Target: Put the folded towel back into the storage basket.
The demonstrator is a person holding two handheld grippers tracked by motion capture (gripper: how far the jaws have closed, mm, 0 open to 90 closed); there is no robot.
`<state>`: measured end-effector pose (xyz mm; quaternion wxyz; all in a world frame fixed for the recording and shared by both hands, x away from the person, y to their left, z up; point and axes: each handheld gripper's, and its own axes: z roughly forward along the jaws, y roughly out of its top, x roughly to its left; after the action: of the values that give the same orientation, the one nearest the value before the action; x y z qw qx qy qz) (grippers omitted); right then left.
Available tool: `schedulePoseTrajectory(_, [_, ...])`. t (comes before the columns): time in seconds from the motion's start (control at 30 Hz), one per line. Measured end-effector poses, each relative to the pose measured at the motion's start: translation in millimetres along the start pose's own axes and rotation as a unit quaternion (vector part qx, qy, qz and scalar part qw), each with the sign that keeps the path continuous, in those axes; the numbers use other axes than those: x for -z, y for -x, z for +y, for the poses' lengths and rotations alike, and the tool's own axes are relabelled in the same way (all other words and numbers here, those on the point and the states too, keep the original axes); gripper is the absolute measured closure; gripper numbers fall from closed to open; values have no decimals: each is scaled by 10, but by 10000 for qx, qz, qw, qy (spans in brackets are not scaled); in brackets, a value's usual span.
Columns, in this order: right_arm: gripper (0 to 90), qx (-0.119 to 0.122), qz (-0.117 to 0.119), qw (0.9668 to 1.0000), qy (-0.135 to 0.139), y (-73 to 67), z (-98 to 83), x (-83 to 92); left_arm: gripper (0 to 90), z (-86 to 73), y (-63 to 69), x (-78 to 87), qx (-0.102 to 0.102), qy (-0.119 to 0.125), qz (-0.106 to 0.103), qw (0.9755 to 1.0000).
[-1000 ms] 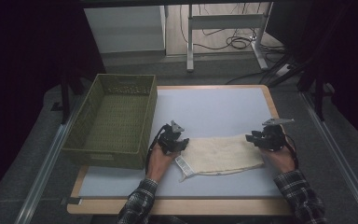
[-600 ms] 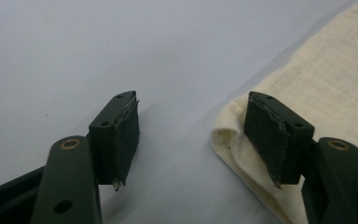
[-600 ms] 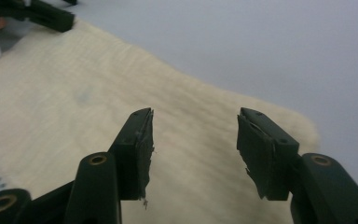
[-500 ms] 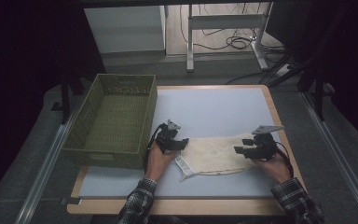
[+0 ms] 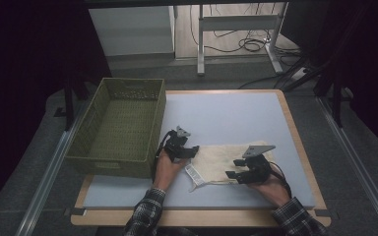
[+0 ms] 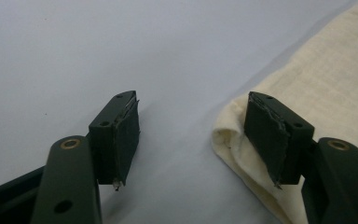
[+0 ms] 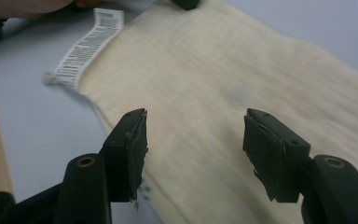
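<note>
Two grippers at the cream cloth (image 5: 220,162)

The cloth lies flat beside the green basket (image 5: 119,127). Left gripper (image 5: 186,151) sits at its corner, right gripper (image 5: 240,174) hovers over it; both just opened, holding nothing.

Cloth (image 5: 225,161): cream, fine woven grid. Label (image 7: 87,46): white, black print. Basket (image 5: 119,129): olive green, perforated mesh. Table (image 5: 236,113): pale lavender-grey top, light wood edge. Grippers: black. Sleeves (image 5: 145,216): dark plaid.
</note>
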<state>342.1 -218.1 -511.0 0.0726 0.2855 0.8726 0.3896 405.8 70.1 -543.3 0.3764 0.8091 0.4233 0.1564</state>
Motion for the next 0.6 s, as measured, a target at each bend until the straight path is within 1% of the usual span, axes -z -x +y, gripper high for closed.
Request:
schedulePoseTrajectory(0.03, [401,65,95,9999,-42,-92,26,-65,357,0,-3,1,1,-4,-8,10000])
schedulePoseTrajectory(0.1, [402,142,200,9997,-69,-170,51,-134,357,0,-3,1,7,-4,-13,10000])
schedulePoseTrajectory(0.13, [402,142,200,9997,-69,-170,51,-134,357,0,-3,1,7,-4,-13,10000])
schedulePoseTrajectory(0.17, [406,178,296,9994,-79,-238,76,-200,357,-1,-4,1,13,-4,-17,10000])
schedulePoseTrajectory(0.23, [406,182,340,9992,-102,-264,87,-222,358,0,-4,2,11,-15,-12,10000])
schedulePoseTrajectory(0.3, [410,272,459,9985,-118,-366,137,-319,360,0,-6,3,16,-20,-13,10000])
schedulePoseTrajectory(0.33, [410,272,459,9985,-118,-366,137,-319,360,0,-6,3,16,-20,-13,10000])
schedulePoseTrajectory(0.37, [427,294,562,9979,-137,-431,175,-372,361,-1,-7,2,25,-12,-23,10000])
schedulePoseTrajectory(0.4, [427,294,562,9979,-137,-431,175,-372,363,-1,-7,2,25,-12,-23,10000])
schedulePoseTrajectory(0.43, [454,357,668,9970,-161,-499,216,-429,364,-1,-7,1,31,-6,-20,10000])
schedulePoseTrajectory(0.47, [454,357,668,9970,-161,-499,216,-429,364,-1,-7,1,31,-6,-20,10000])
schedulePoseTrajectory(0.5, [472,427,765,9960,-181,-575,260,-484,365,-1,-8,2,28,-5,-16,10000])
schedulePoseTrajectory(0.53, [472,427,765,9960,-181,-575,260,-484,366,-1,-8,2,28,-5,-16,10000])
schedulePoseTrajectory(0.57, [484,496,805,9954,-174,-649,305,-536,366,-2,-9,2,37,-4,-17,10000])
schedulePoseTrajectory(0.6, [484,496,805,9954,-174,-649,305,-536,367,-2,-9,2,37,-4,-17,10000])
